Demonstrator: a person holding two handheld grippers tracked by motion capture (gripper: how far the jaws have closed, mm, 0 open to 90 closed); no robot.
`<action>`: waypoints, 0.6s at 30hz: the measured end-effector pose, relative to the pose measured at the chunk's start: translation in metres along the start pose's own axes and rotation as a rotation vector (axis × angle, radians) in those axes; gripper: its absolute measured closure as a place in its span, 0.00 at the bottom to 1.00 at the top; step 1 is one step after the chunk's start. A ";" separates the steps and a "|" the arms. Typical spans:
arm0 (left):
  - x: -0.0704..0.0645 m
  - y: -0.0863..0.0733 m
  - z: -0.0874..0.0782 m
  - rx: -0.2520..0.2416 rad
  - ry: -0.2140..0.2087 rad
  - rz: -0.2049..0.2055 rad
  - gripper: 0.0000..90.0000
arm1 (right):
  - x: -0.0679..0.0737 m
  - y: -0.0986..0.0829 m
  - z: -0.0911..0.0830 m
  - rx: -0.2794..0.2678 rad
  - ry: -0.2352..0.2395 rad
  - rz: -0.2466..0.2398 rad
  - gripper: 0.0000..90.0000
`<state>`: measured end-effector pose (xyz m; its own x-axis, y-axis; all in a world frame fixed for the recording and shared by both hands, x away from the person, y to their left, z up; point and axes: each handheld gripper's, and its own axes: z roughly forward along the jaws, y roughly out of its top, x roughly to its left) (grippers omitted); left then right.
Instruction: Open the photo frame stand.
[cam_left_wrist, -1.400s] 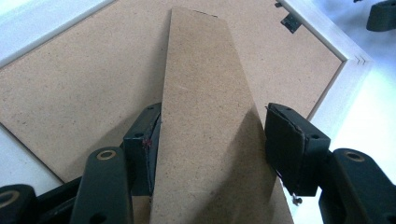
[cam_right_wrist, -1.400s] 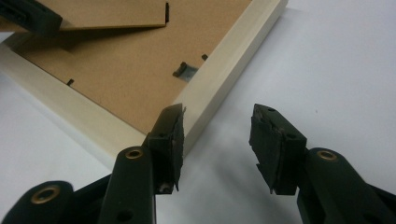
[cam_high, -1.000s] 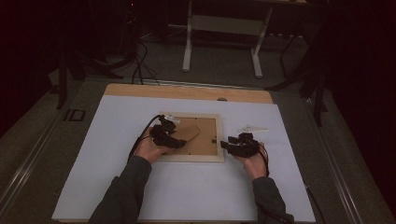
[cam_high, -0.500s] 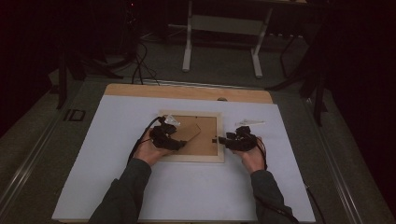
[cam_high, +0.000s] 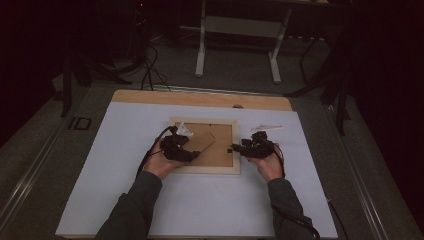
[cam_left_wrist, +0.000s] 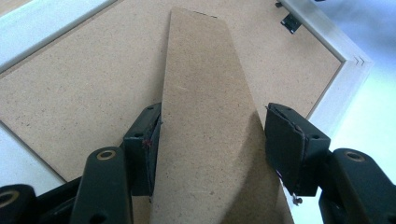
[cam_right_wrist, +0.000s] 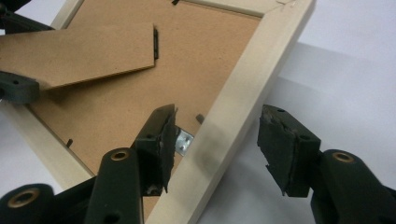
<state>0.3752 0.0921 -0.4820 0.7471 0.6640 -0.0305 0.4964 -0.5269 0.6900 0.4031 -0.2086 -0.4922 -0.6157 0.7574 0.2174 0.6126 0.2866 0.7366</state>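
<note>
pale wooden picture frame (cam_high: 205, 145) lies face down, brown stand flap (cam_left_wrist: 205, 116) raised; both jaws spread.

Both grippers, left (cam_high: 176, 146) and right (cam_high: 254, 147), are black, with black cables trailing back along the forearms. Each has blocky black jaws with worn, frayed pads (cam_right_wrist: 286, 154) and brass-ringed screw holes (cam_left_wrist: 106, 154). The person wears grey-green sleeves (cam_high: 135, 202).

A dim lab or studio, set up for recording. A white-covered table (cam_high: 200, 200) stands on grey floor (cam_high: 45, 165). Beyond its far edge trail cables (cam_high: 150, 75) beside a metal stand (cam_high: 240, 45).
</note>
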 end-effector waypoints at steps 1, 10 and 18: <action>0.000 0.000 0.000 -0.001 0.003 0.003 0.47 | 0.000 0.001 0.000 0.003 -0.002 -0.004 0.50; -0.006 0.001 -0.004 -0.018 0.028 0.034 0.47 | -0.006 0.008 0.006 -0.006 0.007 0.045 0.45; -0.008 0.001 -0.005 -0.023 0.037 0.047 0.47 | -0.008 0.012 0.016 0.015 0.013 0.066 0.41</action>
<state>0.3675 0.0887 -0.4769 0.7522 0.6583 0.0290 0.4503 -0.5456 0.7068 0.4233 -0.2023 -0.4956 -0.5801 0.7672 0.2735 0.6592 0.2450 0.7109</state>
